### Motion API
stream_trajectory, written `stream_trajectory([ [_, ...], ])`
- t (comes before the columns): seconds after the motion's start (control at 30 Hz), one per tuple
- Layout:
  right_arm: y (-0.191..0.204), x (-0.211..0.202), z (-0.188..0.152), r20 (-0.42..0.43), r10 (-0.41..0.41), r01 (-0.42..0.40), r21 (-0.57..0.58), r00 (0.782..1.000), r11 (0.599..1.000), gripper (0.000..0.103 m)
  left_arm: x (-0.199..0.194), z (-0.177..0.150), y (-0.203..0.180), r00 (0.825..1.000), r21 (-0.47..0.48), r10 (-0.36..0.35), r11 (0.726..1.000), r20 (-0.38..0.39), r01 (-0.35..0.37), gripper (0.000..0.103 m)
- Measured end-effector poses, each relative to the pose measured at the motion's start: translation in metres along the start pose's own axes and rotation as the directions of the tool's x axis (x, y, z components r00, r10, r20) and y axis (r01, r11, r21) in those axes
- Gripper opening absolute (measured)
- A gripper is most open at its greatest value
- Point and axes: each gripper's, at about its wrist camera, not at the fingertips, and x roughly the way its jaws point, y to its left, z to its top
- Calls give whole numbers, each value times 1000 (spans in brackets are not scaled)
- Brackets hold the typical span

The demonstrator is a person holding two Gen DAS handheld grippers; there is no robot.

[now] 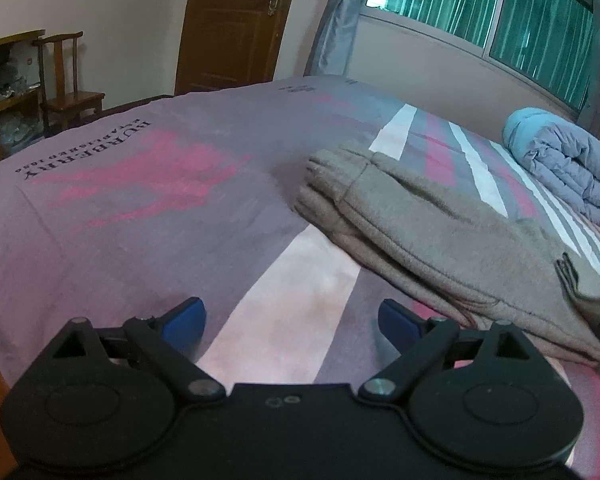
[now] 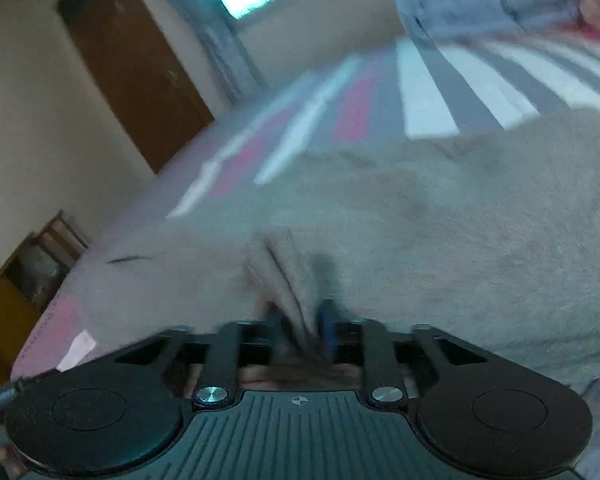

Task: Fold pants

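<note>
Low in the left view the left gripper (image 1: 292, 318) spreads its blue fingers (image 1: 188, 316) wide over the bed (image 1: 140, 208), touching nothing, the folded tan pants (image 1: 440, 236) lying right of centre, while in the blurred right view the right gripper (image 2: 300, 320) pinches a pants (image 2: 440, 220) fold at lower centre.
</note>
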Motion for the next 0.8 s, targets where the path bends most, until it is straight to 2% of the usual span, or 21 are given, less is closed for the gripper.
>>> stream_trajectory([
  [0.07, 8, -3, -4, -3, 15, -15, -41, 1000, 999, 44, 3, 0, -2, 1000, -3, -2, 1000, -2, 2, 88],
  [0.23, 30, -4, -6, -46, 44, -53, -217, 998, 975, 44, 3, -3, -11, 1000, -3, -28, 1000, 0, 28, 89],
  [0.3, 38, -7, -6, -79, 128, -143, -229, 989, 963, 44, 1, -3, -16, 999, 5, -38, 999, 3, 38, 89],
  [0.33, 39, -12, -5, -65, 160, -171, -237, 985, 956, 44, 0, -2, -17, 999, 6, -41, 999, 3, 41, 89],
  [0.4, 37, -20, -1, 13, 119, -112, -240, 993, 964, 44, -1, -1, -22, 999, 6, -48, 999, 6, 48, 89],
  [0.47, 24, -17, 5, 69, 37, -26, -145, 997, 989, 44, 0, 0, -29, 998, 11, -58, 998, 5, 58, 89],
  [0.53, 20, -9, 5, 81, -58, 66, -103, 995, 992, 43, 2, 1, -40, 997, 24, -71, 997, 2, 71, 89],
  [0.57, 18, -2, 4, 75, -91, 98, -93, 993, 991, 37, 4, 2, -45, 997, 28, -77, 997, -2, 77, 89],
  [0.6, 18, 10, 2, 44, -91, 94, -80, 995, 992, 15, 5, 2, -51, 996, 34, -86, 996, -7, 86, 89],
  [0.63, 21, 19, 1, 5, -67, 67, -69, 998, 995, 6, 6, 2, -57, 996, 41, -93, 995, -12, 93, 89],
  [0.73, 37, 37, -6, -47, -25, 19, -124, 999, 992, 4, 8, 2, -73, 995, 76, -100, 992, -28, 102, 89],
  [0.8, 37, 32, -1, -44, -4, -2, -135, 999, 991, 5, 8, 2, -81, 994, 103, -106, 989, -29, 109, 89],
])
